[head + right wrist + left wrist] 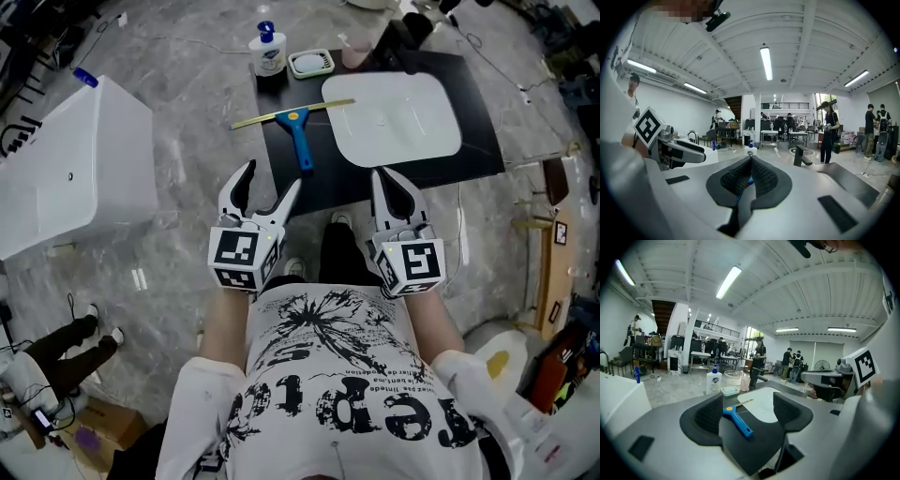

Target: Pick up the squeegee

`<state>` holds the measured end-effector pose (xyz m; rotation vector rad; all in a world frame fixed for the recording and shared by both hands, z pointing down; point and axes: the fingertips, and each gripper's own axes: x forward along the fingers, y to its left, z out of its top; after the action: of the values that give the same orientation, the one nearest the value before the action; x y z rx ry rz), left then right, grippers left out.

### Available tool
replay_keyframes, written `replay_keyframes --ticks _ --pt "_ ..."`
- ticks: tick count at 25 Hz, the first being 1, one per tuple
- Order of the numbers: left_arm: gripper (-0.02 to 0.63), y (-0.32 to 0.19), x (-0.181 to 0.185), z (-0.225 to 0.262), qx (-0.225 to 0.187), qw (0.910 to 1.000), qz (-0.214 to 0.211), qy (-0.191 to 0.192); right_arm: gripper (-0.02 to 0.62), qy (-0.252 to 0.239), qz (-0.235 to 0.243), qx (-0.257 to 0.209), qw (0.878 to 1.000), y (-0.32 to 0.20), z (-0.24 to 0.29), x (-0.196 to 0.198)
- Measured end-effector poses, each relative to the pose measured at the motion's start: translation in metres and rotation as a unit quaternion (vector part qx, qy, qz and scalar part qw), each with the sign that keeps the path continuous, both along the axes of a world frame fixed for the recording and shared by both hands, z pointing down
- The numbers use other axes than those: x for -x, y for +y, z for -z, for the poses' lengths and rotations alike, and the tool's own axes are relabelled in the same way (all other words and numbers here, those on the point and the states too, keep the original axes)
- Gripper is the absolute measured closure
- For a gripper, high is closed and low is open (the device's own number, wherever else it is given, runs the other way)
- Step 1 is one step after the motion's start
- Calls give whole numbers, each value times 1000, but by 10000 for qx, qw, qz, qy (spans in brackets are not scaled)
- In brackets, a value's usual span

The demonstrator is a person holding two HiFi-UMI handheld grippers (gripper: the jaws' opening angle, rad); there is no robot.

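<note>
Squeegee untouched on the counter, left jaws wide

Held short of the near edge of the black rectangular countertop (pixel 473 141), the left gripper (pixel 273 178) has its jaws spread wide with nothing gripped; its own view looks between them at the tool lying further in. The blue-handled squeegee (pixel 298 131) with a long yellowish blade lies flat on the countertop's left part. Its handle points toward the near edge, one blade tip juts past the left edge, and the other reaches the rim of the white oval basin (pixel 394 117) set in the countertop's middle. Before the near edge on the right, the right gripper (pixel 380 180) has its pads pressed together, empty.

Likely trouble: the slim handle lies flat, so jaws arriving at a shallow slant could shove it along the countertop instead of straddling it. A grip near the handle's end may let the long blade sag or swing, and the overhanging tip could drag the tool off the left edge.
</note>
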<state>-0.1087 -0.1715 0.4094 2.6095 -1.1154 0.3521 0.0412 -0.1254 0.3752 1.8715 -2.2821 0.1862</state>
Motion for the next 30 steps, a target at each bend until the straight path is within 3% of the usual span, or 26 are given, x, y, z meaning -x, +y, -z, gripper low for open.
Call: replay_keyframes --ticks 6,11,22,30 --pt "281 -52 -40 -34 341 9978 513 -232 580 23 668 154 9976 -71 -15 -36" --pt "281 -88 -62 -78 751 9908 1001 -516 580 -1 1159 390 9925 -129 -46 -60" --pt "281 -135 -83 -195 1993 9554 1872 -1113 580 -138 1913 1210 9740 -196 -134 -82" --pt "281 -164 -88 -230 2249 9394 2143 -1448 580 -224 2026 1440 9684 -224 -161 -93"
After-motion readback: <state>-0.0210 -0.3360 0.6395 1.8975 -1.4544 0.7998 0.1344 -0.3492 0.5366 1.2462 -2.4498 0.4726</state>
